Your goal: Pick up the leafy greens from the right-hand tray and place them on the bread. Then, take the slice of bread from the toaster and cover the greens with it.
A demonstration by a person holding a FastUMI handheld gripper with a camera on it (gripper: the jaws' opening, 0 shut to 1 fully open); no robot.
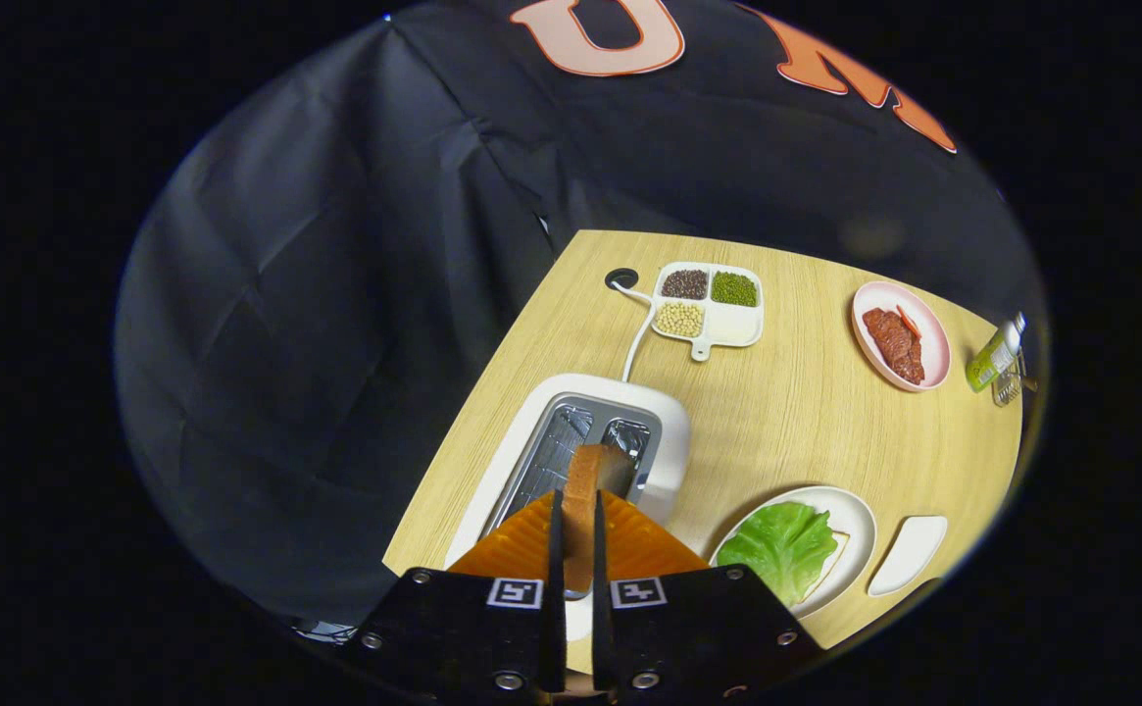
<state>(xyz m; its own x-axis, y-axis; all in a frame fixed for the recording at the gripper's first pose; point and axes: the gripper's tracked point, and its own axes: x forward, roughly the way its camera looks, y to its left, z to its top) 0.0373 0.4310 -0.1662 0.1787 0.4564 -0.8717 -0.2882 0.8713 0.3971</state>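
Gripper [577, 520] hangs over the white toaster [664, 446], fingers clamped edge-on on the slice of bread [590, 480]; both fingers press its two faces, only a narrow gap between them. The slice stands upright, its top crust poking ahead of the fingertips, over the toaster's open slot [556, 451]. Cannot tell whether the slice's lower edge sits in the slot or above it.

Taking the toaster as dial centre: at about 4 o'clock, just beside it, a round white plate [860, 520] holds the leafy greens [781, 544], one lettuce leaf lying flat on a bread slice [833, 561] whose pale edge peeks out from under the leaf. Beside that plate, further toward 4 o'clock, a small white tray [909, 554], nothing on it.

At 1 o'clock, a white four-compartment dish [732, 328]: dark beans, green beans, pale beans in three cells, fourth cell bare. The toaster's white cord [637, 338] runs up at 12 o'clock to a grommet hole [620, 278] in the wooden table [796, 422].

At 2 o'clock, well apart, a pink plate [931, 333] with a piece of reddish-brown meat [894, 343]. Past it, near the table's far edge, a small green bottle [994, 358] lying tilted.
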